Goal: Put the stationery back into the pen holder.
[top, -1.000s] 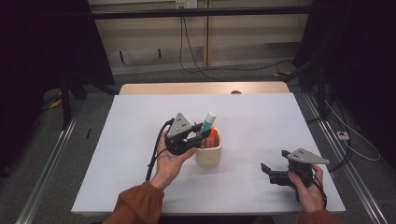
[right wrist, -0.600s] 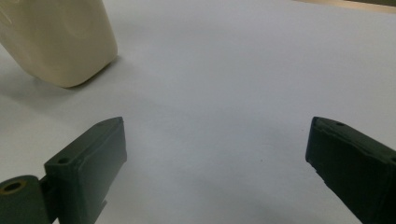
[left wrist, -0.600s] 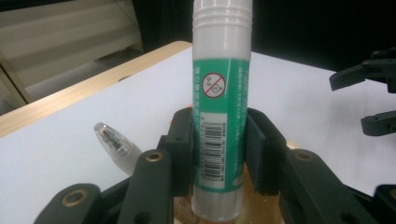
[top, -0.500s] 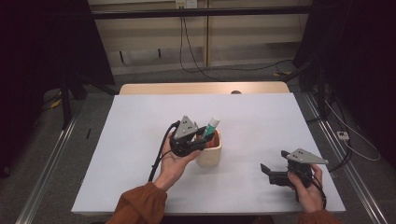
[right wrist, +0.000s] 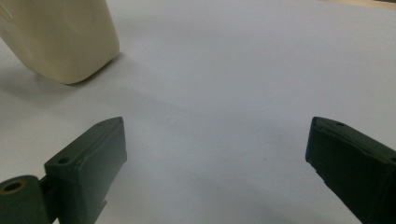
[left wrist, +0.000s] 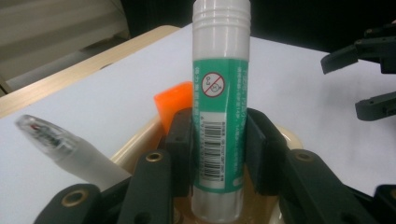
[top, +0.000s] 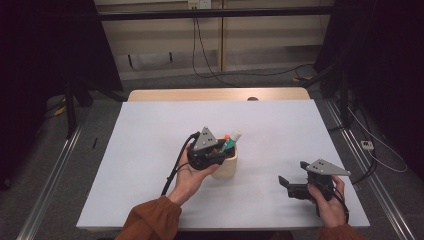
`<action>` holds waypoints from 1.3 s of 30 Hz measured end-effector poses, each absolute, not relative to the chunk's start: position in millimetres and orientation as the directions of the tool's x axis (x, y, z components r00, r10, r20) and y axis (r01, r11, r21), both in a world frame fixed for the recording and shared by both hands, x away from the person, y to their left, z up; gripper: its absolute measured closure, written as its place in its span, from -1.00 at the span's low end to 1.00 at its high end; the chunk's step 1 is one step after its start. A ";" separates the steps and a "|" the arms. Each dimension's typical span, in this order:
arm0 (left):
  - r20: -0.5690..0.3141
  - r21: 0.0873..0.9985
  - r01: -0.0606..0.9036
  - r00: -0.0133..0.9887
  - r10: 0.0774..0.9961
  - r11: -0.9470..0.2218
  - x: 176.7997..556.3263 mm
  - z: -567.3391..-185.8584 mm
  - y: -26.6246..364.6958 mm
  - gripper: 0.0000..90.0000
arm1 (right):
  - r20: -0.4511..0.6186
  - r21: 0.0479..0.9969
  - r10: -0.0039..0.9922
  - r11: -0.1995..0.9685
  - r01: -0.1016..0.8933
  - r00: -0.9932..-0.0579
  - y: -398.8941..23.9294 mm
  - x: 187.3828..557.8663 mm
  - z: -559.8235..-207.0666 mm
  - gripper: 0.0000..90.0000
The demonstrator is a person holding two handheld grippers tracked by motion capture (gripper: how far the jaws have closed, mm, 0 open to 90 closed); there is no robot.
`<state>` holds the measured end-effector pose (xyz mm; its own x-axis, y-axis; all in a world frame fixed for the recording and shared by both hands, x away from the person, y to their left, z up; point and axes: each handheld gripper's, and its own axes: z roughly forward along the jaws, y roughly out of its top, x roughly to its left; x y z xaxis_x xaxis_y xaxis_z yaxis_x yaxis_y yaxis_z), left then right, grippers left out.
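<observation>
A cream cup (top: 227,164) stands near the middle of the white table (top: 150,135). My left gripper (top: 218,151) is shut on a green-and-white glue stick (left wrist: 219,112), whose lower end is inside the cup (left wrist: 135,140). An orange item (left wrist: 173,100) and a clear-capped pen (left wrist: 60,142) also stick out of the cup. My right gripper (top: 287,186) is open above bare table at the front right, with nothing between its jaws; the cup (right wrist: 60,37) lies ahead of it to the left.
The other gripper (left wrist: 369,74) appears at the right of the left gripper view. A wooden strip (top: 215,94) runs along the table's far edge. Cables lie on the floor behind and to the right.
My left gripper has lowered the glue stick to the right into the cup. The right gripper has stayed in place.
</observation>
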<state>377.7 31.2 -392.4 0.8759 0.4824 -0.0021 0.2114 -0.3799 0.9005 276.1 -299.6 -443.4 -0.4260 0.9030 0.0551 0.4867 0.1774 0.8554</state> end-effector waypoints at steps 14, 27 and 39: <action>-0.012 0.890 0.229 0.876 0.482 -0.395 378.5 -391.2 37.4 0.43 | 0.055 0.855 0.905 0.176 0.487 -0.423 -299.8 275.9 -443.3 -0.88; 0.013 0.908 0.188 0.882 0.472 -0.376 371.3 -383.1 38.8 0.12 | 0.058 0.857 0.904 0.172 0.486 -0.423 -299.9 276.0 -443.1 -0.89; 0.034 0.902 0.180 0.876 0.480 -0.393 367.9 -375.8 36.7 -0.39 | 0.057 0.860 0.900 0.175 0.480 -0.431 -299.3 276.9 -443.3 -0.89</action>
